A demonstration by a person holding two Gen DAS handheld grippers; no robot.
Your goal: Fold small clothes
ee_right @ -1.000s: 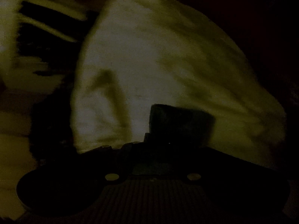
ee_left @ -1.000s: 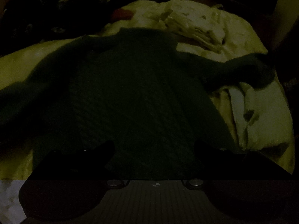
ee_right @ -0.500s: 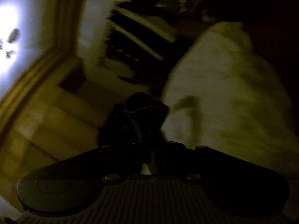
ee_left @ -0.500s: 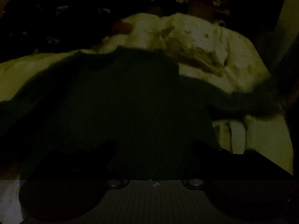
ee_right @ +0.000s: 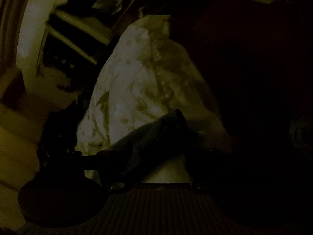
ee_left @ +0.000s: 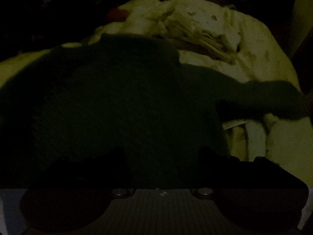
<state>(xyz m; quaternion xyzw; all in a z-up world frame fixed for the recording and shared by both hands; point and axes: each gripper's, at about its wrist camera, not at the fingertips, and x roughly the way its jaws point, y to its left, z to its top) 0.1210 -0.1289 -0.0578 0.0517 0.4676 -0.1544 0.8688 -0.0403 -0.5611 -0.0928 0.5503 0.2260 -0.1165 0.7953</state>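
A dark green knitted sweater (ee_left: 121,101) lies spread on a pale bed cover (ee_left: 273,62), with one sleeve (ee_left: 270,98) stretched out to the right. My left gripper (ee_left: 160,152) hovers over the sweater's near edge, its fingers (ee_left: 117,154) apart and nothing pinched between them. In the right wrist view the sleeve's end (ee_right: 156,133) lies loosely across the gap of my right gripper (ee_right: 144,154). Its jaws are opening and the pads do not press on the cloth. The picture is very dark.
Crumpled pale patterned cloth (ee_left: 205,35) is heaped behind the sweater, with a red thing (ee_left: 117,14) beside it and dark patterned fabric (ee_left: 39,19) at the back left. In the right wrist view, pale slats (ee_right: 78,29) stand beyond the bed's edge.
The right gripper was shut on the sleeve's end, carried it sideways and down, and now stands wide with the sleeve lying slack. In the left view the sleeve has stretched farther right.
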